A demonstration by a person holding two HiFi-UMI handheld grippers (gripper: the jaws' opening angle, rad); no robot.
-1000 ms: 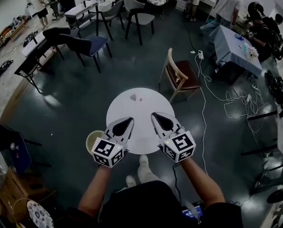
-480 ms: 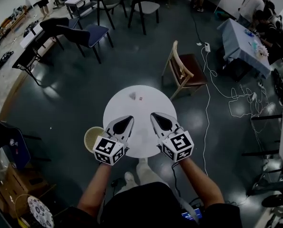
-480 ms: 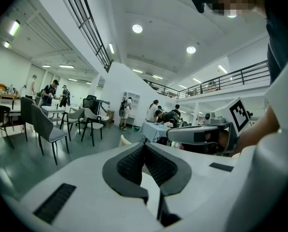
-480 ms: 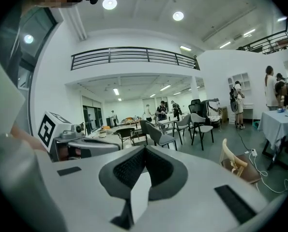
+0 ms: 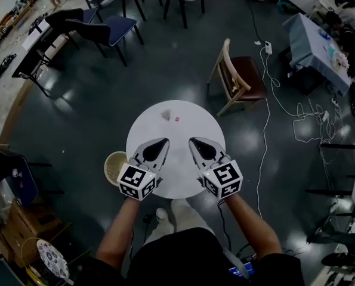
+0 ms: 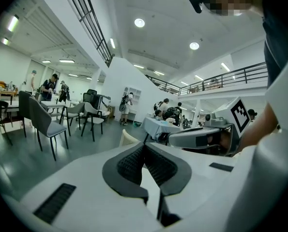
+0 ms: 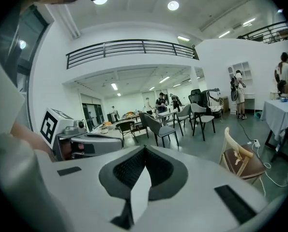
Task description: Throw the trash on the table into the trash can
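A round, cream woven trash can (image 5: pixel 114 167) stands on the dark floor just beside the left edge of a round white worktop (image 5: pixel 177 165). The left hand-held gripper (image 5: pixel 164 142) hangs over the worktop's near side, its jaws pressed together and empty. Near the far edge lies the trash: a small crumpled grey scrap (image 5: pixel 167 115) with a tiny red piece (image 5: pixel 176 119) just beside it. The right hand-held gripper (image 5: pixel 193 142) mirrors the left, jaws closed on nothing. A wooden chair with a dark red seat (image 5: pixel 243 79) stands beyond.
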